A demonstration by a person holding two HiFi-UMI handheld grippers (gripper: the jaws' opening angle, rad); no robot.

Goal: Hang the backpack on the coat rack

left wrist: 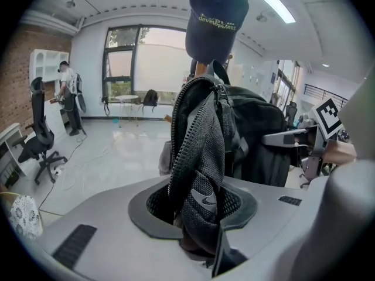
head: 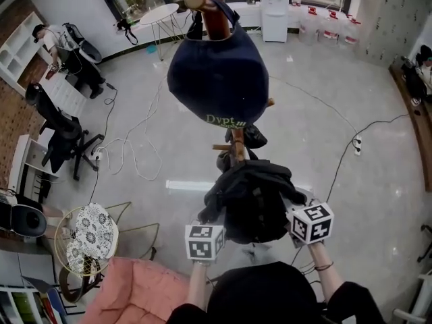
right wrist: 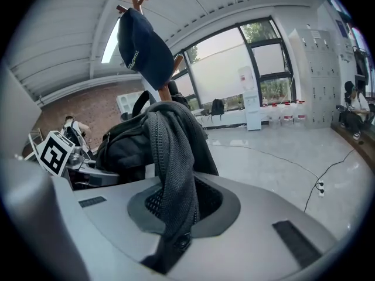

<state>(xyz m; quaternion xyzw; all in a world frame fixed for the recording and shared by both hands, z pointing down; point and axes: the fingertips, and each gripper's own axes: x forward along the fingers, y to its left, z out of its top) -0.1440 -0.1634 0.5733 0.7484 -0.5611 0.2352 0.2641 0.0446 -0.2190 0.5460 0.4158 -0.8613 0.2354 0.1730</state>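
Mesh fabric of the backpack [head: 253, 201] is clamped by the left gripper [left wrist: 196, 215], jaws half closed on a fold marked with a swoosh, and by the right gripper [right wrist: 176, 215], jaws nearly together. The bag is held hanging between both, equally near, just before the coat rack [head: 237, 144], whose low pegs are seen just above it; higher up, a cap [head: 216, 73] is printed, seemingly, "development"

I note a navy cap [head: 217, 73] at upper centre. By the windows: white water dispenser [head: 274, 9], round white table [head: 160, 13]. Left: black office chair [head: 61, 130], pink cushion [head: 138, 292], floor cables [head: 131, 147].
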